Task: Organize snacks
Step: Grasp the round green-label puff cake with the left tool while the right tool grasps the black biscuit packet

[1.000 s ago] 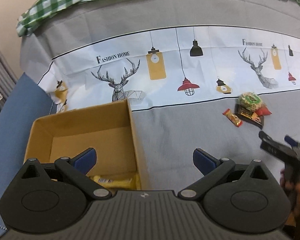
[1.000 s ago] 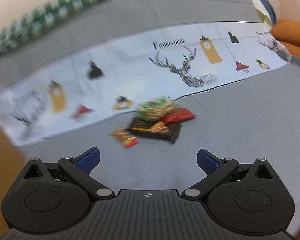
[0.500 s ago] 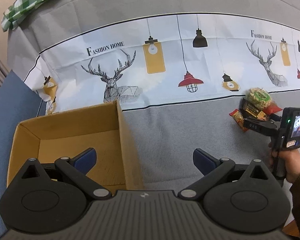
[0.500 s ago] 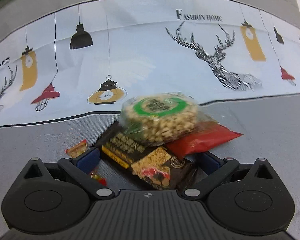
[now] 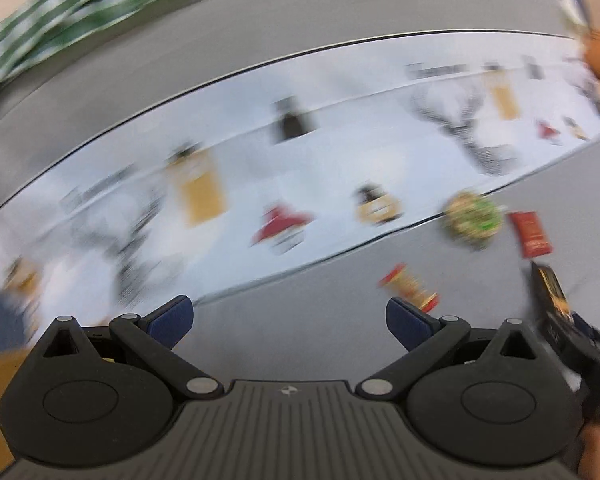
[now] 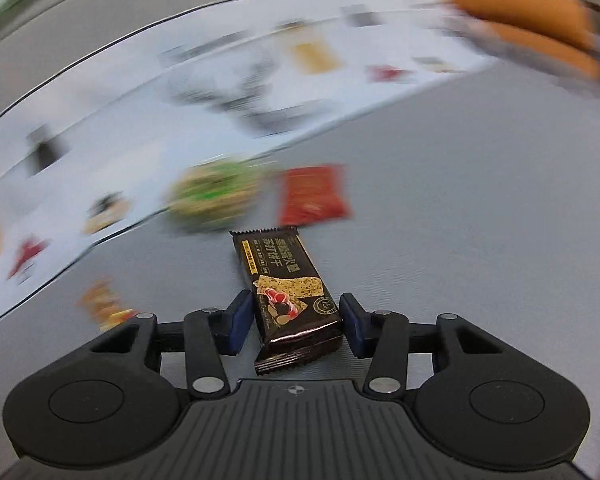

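Clearly the black cracker packet (image 6: 290,292) is the piece in play: in the right wrist view it sits at lower centre, sharp against a smeared background, lengthwise between the blue pads (image 6: 237,322) of the right gripper (image 6: 294,322). The jaws have just been closing, and they stand narrow with the packet between them; both pads look to be against its sides, so I judge it gripped and lifted clear of the grey cloth (image 6: 460,200), though the left contact is hard to read.

Above it, the round green-labelled nut pack (image 6: 216,196) and the red sachet (image 6: 314,196) lie side by side on the cloth, blurred, and a small orange-red candy wrapper (image 6: 104,304) lies at the lower left, apart from them.

In the left wrist view the left gripper (image 5: 290,320) has its jaws wide with nothing between them. The candy wrapper (image 5: 410,286) lies just above its right pad, the nut pack (image 5: 474,216) and red sachet (image 5: 530,234) toward the right edge, and the held packet (image 5: 550,292) shows at far right.

So one snack is in hand and three remain on the cloth. No box interior is visible now, so what is already put away cannot be told.
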`<state>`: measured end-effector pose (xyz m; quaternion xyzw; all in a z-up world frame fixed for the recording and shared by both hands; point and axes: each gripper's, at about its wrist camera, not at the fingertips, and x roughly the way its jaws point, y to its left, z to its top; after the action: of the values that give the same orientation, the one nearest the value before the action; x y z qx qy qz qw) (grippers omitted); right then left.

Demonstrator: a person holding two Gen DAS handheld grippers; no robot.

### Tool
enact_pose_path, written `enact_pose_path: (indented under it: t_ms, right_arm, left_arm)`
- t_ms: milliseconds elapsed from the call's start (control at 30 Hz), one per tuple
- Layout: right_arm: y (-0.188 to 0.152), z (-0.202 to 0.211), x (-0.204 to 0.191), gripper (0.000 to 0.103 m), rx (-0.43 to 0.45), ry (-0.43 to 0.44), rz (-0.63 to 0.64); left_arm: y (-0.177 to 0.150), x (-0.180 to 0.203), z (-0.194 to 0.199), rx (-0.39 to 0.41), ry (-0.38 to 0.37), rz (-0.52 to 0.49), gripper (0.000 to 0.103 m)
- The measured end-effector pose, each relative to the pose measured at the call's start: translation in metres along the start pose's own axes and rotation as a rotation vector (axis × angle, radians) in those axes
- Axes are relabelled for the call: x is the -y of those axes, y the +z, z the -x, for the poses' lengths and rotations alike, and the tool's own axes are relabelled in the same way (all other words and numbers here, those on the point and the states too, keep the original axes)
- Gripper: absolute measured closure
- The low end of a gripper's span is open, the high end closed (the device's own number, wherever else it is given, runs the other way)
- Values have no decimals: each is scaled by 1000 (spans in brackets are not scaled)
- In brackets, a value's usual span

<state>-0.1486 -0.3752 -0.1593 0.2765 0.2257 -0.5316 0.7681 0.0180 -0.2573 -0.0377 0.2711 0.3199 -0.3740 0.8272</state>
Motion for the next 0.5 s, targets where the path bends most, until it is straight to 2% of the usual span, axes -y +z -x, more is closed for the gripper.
enact_pose_path:
  t_ms: [67,133,200,367,500]
  right_arm:
    - [-1,0,20,53,36,-94,-41]
    - [3,-13,36,49,46,-126,-21]
    - [6,-28,49,26,11,-134,-29]
    - [8,-37,64,16,29,-151,1]
    - [6,-41,64,12,35,-171,11]
  left_arm:
    - [19,28,-25,15,-90,-83,0]
    - [37,56,-52,3,-173,-135,0]
    - [53,82,-81,-25,-236,-155,0]
    - [76,139,-145,-116,-276,-198,0]
    - [87,166,-185,-162,-284,-174,0]
